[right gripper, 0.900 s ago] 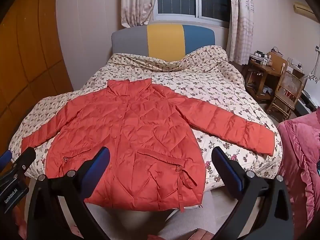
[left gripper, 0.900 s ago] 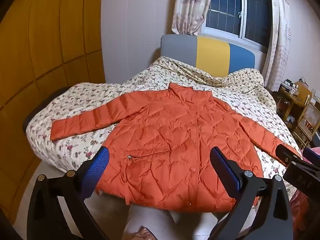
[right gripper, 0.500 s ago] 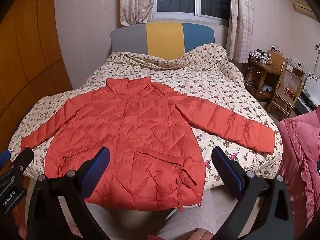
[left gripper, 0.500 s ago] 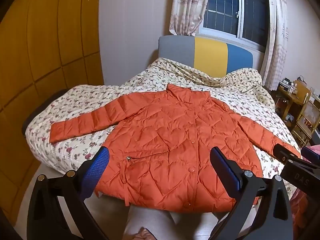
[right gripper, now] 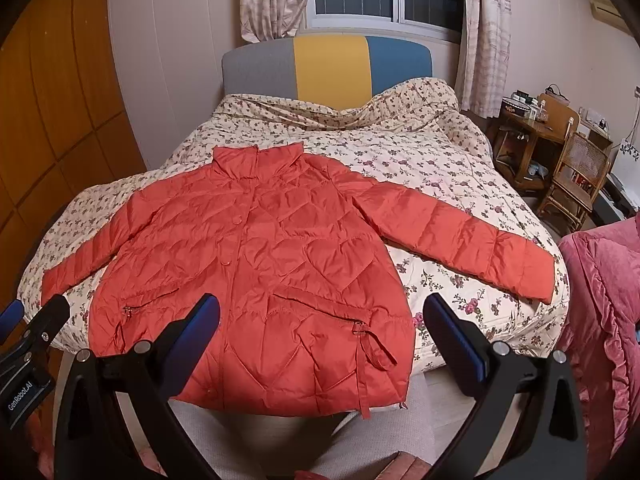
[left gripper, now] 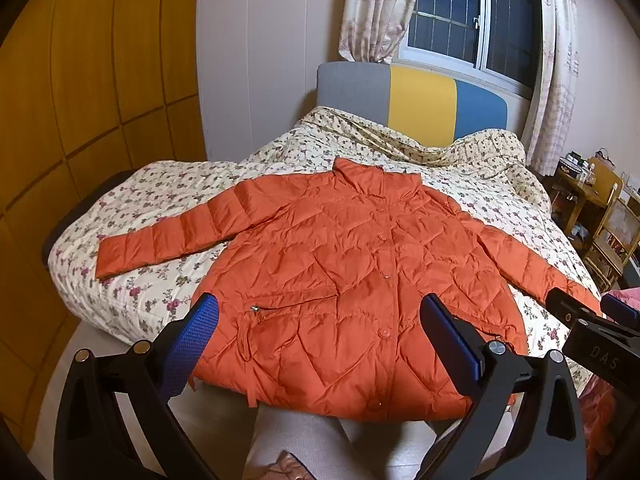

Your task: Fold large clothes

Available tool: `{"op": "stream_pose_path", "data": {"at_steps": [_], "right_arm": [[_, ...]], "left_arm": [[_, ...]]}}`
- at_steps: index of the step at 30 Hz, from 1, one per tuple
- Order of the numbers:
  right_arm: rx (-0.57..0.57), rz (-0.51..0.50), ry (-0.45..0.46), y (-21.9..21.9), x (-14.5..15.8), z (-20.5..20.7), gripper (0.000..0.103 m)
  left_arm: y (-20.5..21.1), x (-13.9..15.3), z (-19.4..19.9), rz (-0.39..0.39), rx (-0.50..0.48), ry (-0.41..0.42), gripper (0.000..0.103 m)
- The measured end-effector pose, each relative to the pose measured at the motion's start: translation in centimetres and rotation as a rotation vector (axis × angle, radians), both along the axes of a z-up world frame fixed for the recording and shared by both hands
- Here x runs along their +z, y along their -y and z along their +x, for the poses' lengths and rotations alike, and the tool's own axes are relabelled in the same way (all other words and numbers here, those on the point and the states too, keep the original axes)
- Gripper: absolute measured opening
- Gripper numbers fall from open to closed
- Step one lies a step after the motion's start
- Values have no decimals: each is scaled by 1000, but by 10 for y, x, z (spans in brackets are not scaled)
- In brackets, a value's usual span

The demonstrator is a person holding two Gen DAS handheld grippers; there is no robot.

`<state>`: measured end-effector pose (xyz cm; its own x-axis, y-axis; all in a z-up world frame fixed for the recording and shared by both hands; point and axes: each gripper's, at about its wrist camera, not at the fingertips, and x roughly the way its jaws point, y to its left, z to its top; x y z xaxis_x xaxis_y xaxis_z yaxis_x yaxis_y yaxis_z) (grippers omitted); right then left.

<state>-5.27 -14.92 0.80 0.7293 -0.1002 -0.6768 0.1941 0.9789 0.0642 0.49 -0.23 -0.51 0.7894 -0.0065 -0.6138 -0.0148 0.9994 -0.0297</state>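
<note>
An orange quilted jacket (left gripper: 360, 272) (right gripper: 260, 272) lies flat and face up on the bed, buttoned, collar toward the headboard and both sleeves spread out to the sides. Its hem hangs over the near edge of the bed. My left gripper (left gripper: 320, 332) hovers above the hem, open, with nothing between its blue pads. My right gripper (right gripper: 320, 332) hovers over the lower right part of the jacket, also open and empty. Each gripper shows at the edge of the other's view.
The bed carries a floral quilt (right gripper: 420, 160) and a grey, yellow and blue headboard (right gripper: 328, 68). A wooden wardrobe (left gripper: 80, 100) stands at the left. A wooden desk and chair (right gripper: 568, 160) stand at the right, with a pink quilt (right gripper: 600, 300) nearer. A person's legs (left gripper: 304, 440) are below.
Both views have drifted slightly, so the jacket sits a little lower in the frames. The jacket itself has not moved and both grippers stay wide open.
</note>
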Motion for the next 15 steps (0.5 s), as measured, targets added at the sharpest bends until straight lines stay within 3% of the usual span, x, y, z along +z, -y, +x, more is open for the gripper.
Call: {"op": "stream_pose_path", "data": {"at_steps": [15], "right_arm": [[8,0,-15,-1,-3,3,101]], "left_arm": [[1,-5,-1,0,-8,-7,100]]}}
